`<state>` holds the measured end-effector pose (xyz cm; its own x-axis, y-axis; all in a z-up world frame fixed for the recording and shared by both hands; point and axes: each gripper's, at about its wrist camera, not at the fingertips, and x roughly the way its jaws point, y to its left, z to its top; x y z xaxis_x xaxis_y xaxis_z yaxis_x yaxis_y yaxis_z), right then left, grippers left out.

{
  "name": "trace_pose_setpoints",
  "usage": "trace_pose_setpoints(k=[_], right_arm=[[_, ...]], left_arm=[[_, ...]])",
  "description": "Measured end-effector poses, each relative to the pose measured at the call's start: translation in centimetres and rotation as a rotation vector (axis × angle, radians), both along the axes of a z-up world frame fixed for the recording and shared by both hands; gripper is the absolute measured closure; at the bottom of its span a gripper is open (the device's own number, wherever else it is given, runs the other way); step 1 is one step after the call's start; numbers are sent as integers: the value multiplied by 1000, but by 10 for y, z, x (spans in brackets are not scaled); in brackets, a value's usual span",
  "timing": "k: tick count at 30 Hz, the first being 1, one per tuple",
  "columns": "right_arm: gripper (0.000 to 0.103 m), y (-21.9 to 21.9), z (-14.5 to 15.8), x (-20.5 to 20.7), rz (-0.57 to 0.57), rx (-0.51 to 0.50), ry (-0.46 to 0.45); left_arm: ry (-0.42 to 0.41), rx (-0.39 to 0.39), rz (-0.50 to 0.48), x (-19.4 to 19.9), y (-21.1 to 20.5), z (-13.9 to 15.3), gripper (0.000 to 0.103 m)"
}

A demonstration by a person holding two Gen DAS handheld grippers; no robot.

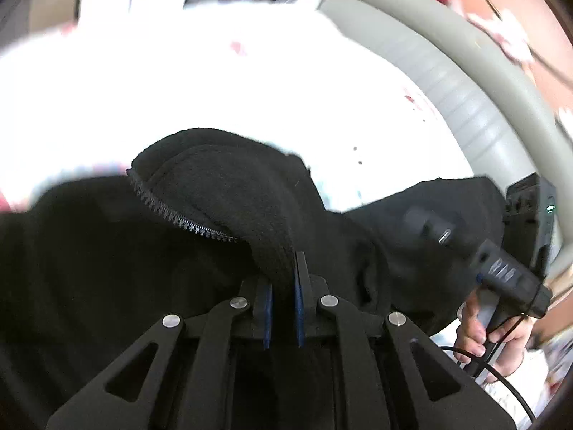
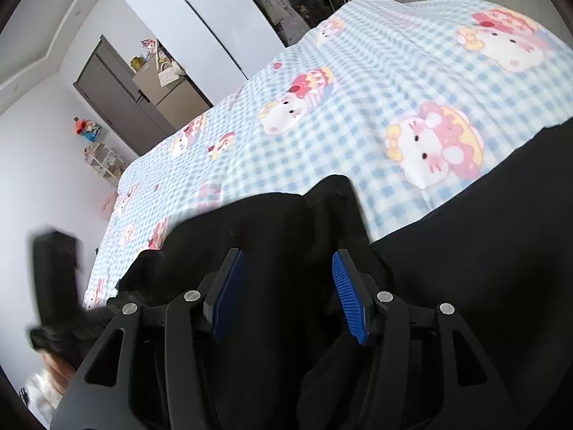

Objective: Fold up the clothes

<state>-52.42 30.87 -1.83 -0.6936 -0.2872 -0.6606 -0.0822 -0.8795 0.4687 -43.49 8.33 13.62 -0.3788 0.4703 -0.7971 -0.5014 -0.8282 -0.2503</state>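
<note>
On the checked bedspread (image 2: 322, 136), the left gripper (image 1: 283, 286) pinches the black fleece jacket (image 1: 222, 186) at six o'clock; the right gripper (image 2: 288, 294) stands spread over black cloth.

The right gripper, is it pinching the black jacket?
No, the right gripper has its jaws wide apart, with the black jacket lying between them unpinched.

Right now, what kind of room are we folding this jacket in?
Most likely a bedroom. The black zip jacket lies on a bed with a blue checked cartoon-cat cover, a padded headboard curves behind it, and an open wardrobe of hanging clothes stands beyond.
</note>
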Motion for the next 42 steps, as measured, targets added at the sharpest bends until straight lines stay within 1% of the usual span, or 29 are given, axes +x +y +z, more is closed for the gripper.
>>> trace_pose_setpoints(k=[1,2,3,4,5,6,7,8,9,10,11,12,14,16,17,18,21,23,27,29,30,33,35,36,37,39,40,41,42], right_arm=[[49,-3,4,2,3,5,10],[49,-12,1,2,19,20,4],[49,-22,-4,2,40,36,-7],[49,-31,-10,2,58,44,-21],[49,-38,-18,2,73,35,-41],[49,-45,-25,3,87,26,-60],[49,-52,-34,4,99,18,-83],[49,-57,-44,5,105,15,-114],[49,-62,-54,7,114,14,-144],[49,-65,-61,13,127,16,-165],[49,-68,-65,22,142,16,-173],[49,-69,-69,32,152,21,-181],[49,-68,-74,56,153,46,-196],[49,-66,-77,80,147,58,-215],[49,-67,-75,96,142,44,-207],[49,-67,-72,111,138,31,-199],[49,-72,-65,160,129,-1,-169],[46,-78,-61,195,131,-19,-154],[44,-95,-64,253,167,-76,-182],[44,-108,-68,273,194,-96,-193],[44,-115,-71,282,208,-101,-200],[44,-133,-88,302,214,-58,-263],[44,-135,-98,312,196,-78,-302],[44,-135,-99,317,187,-83,-315],[44,-135,-99,321,175,-81,-320],[44,-132,-96,330,153,-62,-317],[42,-130,-94,333,144,-53,-312],[40,-129,-93,336,137,-46,-310],[36,-128,-93,337,133,-42,-316]], left_arm=[[49,-71,1,-2,2,13,94],[98,-142,1,-4,3,26,94],[124,-205,9,-10,3,28,93],[133,-263,21,-19,1,21,93],[130,-333,47,-31,-2,6,89],[106,-391,76,-45,-5,-15,88],[18,-409,99,-57,-13,-44,84],[-111,-408,122,-68,-23,-78,73],[-228,-394,155,-71,-35,-105,74],[-292,-354,179,-64,-45,-118,77],[-286,-298,175,-48,-54,-120,74],[-252,-240,161,-28,-63,-118,73],[-210,-170,172,14,-81,-110,72],[-227,-78,191,58,-99,-104,68],[-240,-29,200,81,-109,-102,64],[-251,17,203,104,-113,-101,62],[-289,181,190,183,-123,-101,61],[-308,244,184,222,-123,-107,61],[-370,300,192,290,-114,-124,63],[-387,343,189,316,-109,-133,63],[-403,352,183,325,-106,-138,63],[-463,325,171,350,-95,-154,61],[-488,318,160,361,-87,-162,57],[-498,318,150,363,-81,-164,56],[-501,324,141,363,-77,-164,56],[-505,373,115,366,-71,-161,56],[-506,387,106,367,-66,-162,58],[-508,382,102,367,-59,-164,66],[-513,352,105,367,-52,-167,80]])
